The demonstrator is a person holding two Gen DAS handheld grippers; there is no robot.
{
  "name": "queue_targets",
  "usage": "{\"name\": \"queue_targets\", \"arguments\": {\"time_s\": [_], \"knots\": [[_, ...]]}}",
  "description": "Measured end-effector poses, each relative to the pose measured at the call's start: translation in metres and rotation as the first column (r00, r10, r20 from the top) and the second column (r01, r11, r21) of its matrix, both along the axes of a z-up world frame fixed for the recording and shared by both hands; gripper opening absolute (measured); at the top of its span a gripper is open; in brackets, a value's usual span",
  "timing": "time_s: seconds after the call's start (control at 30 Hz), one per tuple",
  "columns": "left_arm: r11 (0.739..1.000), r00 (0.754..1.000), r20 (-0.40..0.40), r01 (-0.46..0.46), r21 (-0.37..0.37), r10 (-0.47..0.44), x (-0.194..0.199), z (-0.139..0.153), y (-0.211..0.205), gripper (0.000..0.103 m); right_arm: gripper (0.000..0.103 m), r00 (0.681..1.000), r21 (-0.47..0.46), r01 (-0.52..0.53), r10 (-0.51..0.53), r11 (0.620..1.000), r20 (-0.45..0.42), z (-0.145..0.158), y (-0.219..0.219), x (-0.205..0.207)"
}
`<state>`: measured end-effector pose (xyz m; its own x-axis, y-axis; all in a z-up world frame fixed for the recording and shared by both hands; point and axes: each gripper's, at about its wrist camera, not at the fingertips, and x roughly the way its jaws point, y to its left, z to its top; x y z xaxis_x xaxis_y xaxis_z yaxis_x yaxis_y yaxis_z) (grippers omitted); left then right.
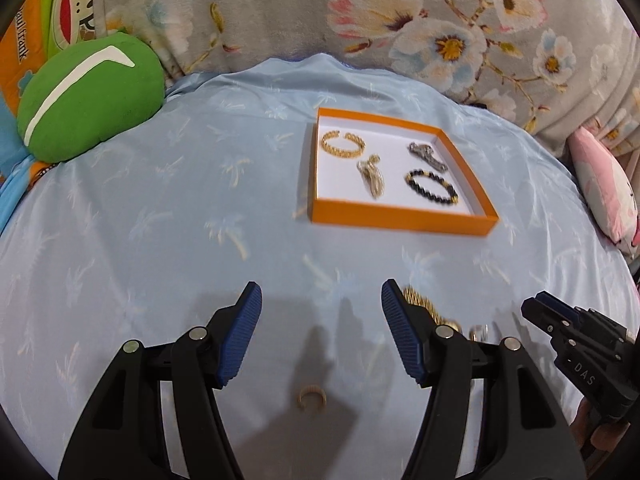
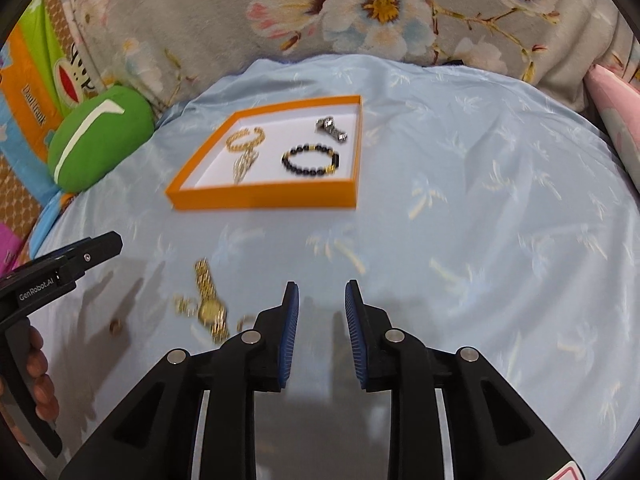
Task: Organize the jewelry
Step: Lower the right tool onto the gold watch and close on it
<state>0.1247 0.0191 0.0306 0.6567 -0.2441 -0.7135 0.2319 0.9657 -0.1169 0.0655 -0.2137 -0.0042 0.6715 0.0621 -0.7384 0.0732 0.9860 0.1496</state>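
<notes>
An orange tray (image 1: 400, 216) (image 2: 264, 197) with a white floor lies on the light blue cloth. In it are a gold cuff bracelet (image 1: 343, 143) (image 2: 245, 139), a pale gold chain piece (image 1: 372, 176) (image 2: 244, 164), a black bead bracelet (image 1: 431, 186) (image 2: 311, 160) and a silver piece (image 1: 427, 155) (image 2: 331, 129). On the cloth lie a gold ring (image 1: 311, 397) (image 2: 115, 326), a gold watch (image 2: 210, 304) (image 1: 420, 302) and small gold pieces (image 2: 184, 305). My left gripper (image 1: 322, 300) is open and empty above the ring. My right gripper (image 2: 322, 300) is open and empty, right of the watch.
A green cushion (image 1: 88, 96) (image 2: 100, 136) sits at the far left. A floral blanket (image 1: 400, 20) runs along the back. A pink pillow (image 1: 604, 184) lies at the right edge. The other gripper shows in each view: the right one (image 1: 580, 344), the left one (image 2: 60, 272).
</notes>
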Motion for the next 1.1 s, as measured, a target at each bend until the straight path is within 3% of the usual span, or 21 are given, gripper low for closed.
{"name": "queue_targets", "arguments": {"time_s": [0.27, 0.5, 0.67, 0.97, 1.03, 1.1], "knots": [[1.000, 0.999, -0.047, 0.004, 0.012, -0.004, -0.041, -0.022, 0.007, 0.060, 0.027, 0.998, 0.018, -0.057, 0.058, 0.998, -0.040, -0.013, 0.024, -0.027], [1.000, 0.998, -0.062, -0.012, 0.006, 0.013, -0.054, -0.030, 0.017, 0.060, 0.036, 0.991, -0.016, -0.135, 0.135, 0.991, -0.001, -0.001, 0.052, -0.003], [0.999, 0.997, -0.070, -0.033, -0.006, 0.032, -0.056, -0.032, 0.027, 0.060, 0.039, 0.983, -0.048, -0.185, 0.184, 0.982, -0.026, -0.007, 0.066, 0.021], [0.998, 0.995, -0.081, -0.056, -0.027, 0.053, -0.054, -0.034, 0.039, 0.060, 0.040, 0.974, -0.101, -0.224, 0.218, 0.969, -0.070, -0.020, 0.073, 0.038], [0.998, 0.995, -0.084, -0.058, -0.029, 0.056, -0.053, -0.035, 0.040, 0.060, 0.036, 0.971, -0.130, -0.237, 0.230, 0.963, -0.068, -0.020, 0.077, 0.036], [0.998, 0.995, -0.089, -0.058, -0.031, 0.055, -0.053, -0.035, 0.040, 0.060, 0.027, 0.968, -0.123, -0.249, 0.242, 0.961, -0.070, -0.020, 0.078, 0.037]]}}
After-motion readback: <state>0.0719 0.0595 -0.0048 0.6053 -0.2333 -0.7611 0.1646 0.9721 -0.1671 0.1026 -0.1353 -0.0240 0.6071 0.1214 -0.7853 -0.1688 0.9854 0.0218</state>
